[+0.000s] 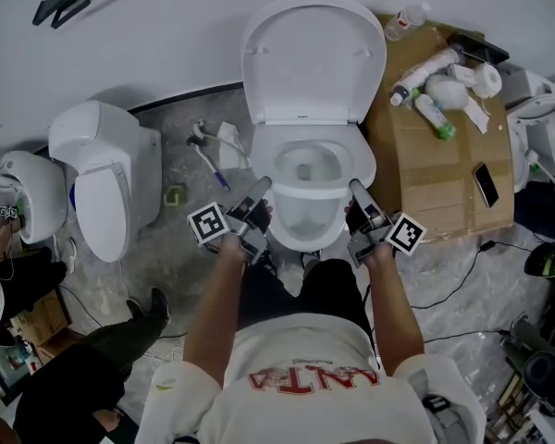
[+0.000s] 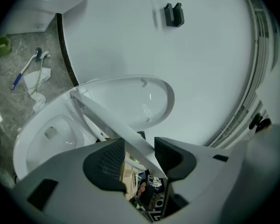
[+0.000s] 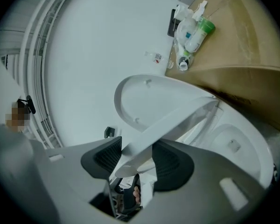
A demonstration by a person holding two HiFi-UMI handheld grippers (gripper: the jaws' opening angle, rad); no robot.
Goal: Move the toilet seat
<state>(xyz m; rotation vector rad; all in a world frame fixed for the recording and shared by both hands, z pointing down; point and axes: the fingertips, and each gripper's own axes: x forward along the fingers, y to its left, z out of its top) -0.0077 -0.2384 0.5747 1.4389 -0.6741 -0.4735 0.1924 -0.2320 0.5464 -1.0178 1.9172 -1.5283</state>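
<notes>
A white toilet stands against the wall with its lid point(image 1: 313, 54) upright. The toilet seat point(image 1: 307, 237) is a white ring, tilted up off the bowl point(image 2: 46, 134) in both gripper views. My left gripper point(image 1: 259, 192) is at the seat's front left. The seat's edge point(image 2: 107, 118) runs between the jaws of the left gripper point(image 2: 139, 155), which are shut on it. My right gripper point(image 1: 359, 192) is at the front right. The seat's edge point(image 3: 177, 118) fills the gap in the right gripper point(image 3: 137, 155), gripped by both pads.
A second toilet point(image 1: 106, 169) stands to the left, with a blue-handled brush point(image 1: 208, 165) on the floor between. A cardboard box point(image 1: 435, 165) with bottles and a phone point(image 1: 486, 185) sits close on the right. A person's legs point(image 1: 83, 368) are at lower left. Cables cross the floor at right.
</notes>
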